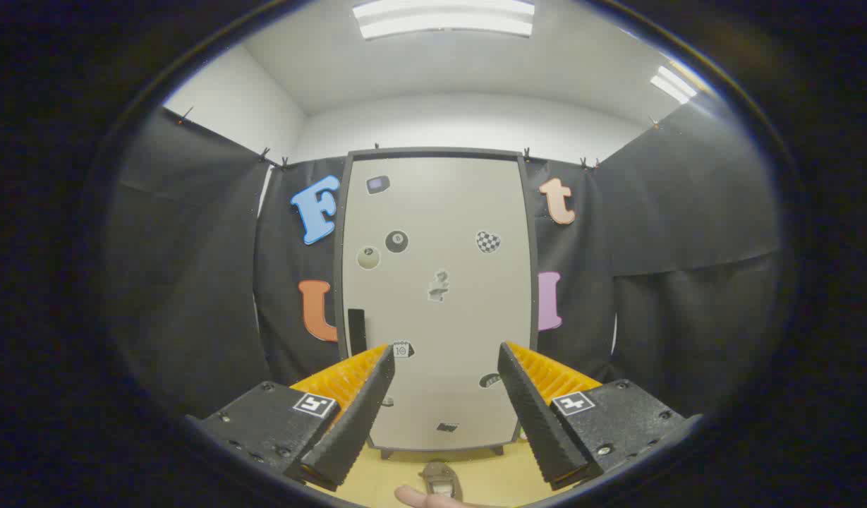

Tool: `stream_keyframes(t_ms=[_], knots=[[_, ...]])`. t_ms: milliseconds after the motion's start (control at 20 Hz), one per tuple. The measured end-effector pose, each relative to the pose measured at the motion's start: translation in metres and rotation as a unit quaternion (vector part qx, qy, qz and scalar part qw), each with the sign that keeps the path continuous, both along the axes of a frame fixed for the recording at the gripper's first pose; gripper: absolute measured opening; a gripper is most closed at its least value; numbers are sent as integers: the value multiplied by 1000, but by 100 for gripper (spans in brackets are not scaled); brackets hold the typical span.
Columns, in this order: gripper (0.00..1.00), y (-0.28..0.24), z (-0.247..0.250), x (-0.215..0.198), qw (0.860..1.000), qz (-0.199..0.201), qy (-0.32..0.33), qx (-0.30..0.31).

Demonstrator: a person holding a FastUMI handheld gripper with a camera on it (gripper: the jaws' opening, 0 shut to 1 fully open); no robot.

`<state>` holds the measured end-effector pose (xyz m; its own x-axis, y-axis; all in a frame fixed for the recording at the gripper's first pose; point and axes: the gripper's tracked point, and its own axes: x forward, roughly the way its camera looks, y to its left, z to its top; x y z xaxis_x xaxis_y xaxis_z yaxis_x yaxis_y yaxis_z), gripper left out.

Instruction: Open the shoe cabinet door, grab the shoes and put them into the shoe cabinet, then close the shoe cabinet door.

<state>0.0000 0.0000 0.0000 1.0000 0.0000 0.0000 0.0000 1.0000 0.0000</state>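
Nearest the lens, at the lower centre of the frame: claw, fingers spread wide apart, holding nothing. Square black-and-white marker tags fixed on both finger mounts; pattern only, no readable text.

Just below and between the fingers, at the bottom centre: fingertip of a person, cut off by the lower edge. Touching or just behind it: shoe, brownish, seen end-on, mostly hidden and hard to make out, resting on the yellowish floor.

Beyond the fingers, centre of the frame: shoe cabinet, upright, pale door closed, dark frame around it, short feet visible at the base. Dark vertical handle low on the door's left side, just above the left fingertip.

Door surface carries scattered stickers: black billiard ball with a numeral too small to confirm, pale ball beside it, checkered heart at upper right, small dark screen-like sticker at upper left, grey irregular figure at centre. Lower stickers partly hidden by the fingers; small tag near the left fingertip appears to read "10", not certain.

Black cloth wall left and right of the cabinet. Ceiling lights at top centre and upper right.
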Motion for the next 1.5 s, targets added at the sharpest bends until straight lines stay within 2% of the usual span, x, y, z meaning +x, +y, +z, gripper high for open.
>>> stream_keyframes(t_ms=[900, 1100, 1500], knots=[[96, -4, 15, -8, 999, -4, -34, -19], [96, 8, 7, 12, 1000, -2, -20, -14], [97, 65, -20, 84, 998, 43, 34, 6]])
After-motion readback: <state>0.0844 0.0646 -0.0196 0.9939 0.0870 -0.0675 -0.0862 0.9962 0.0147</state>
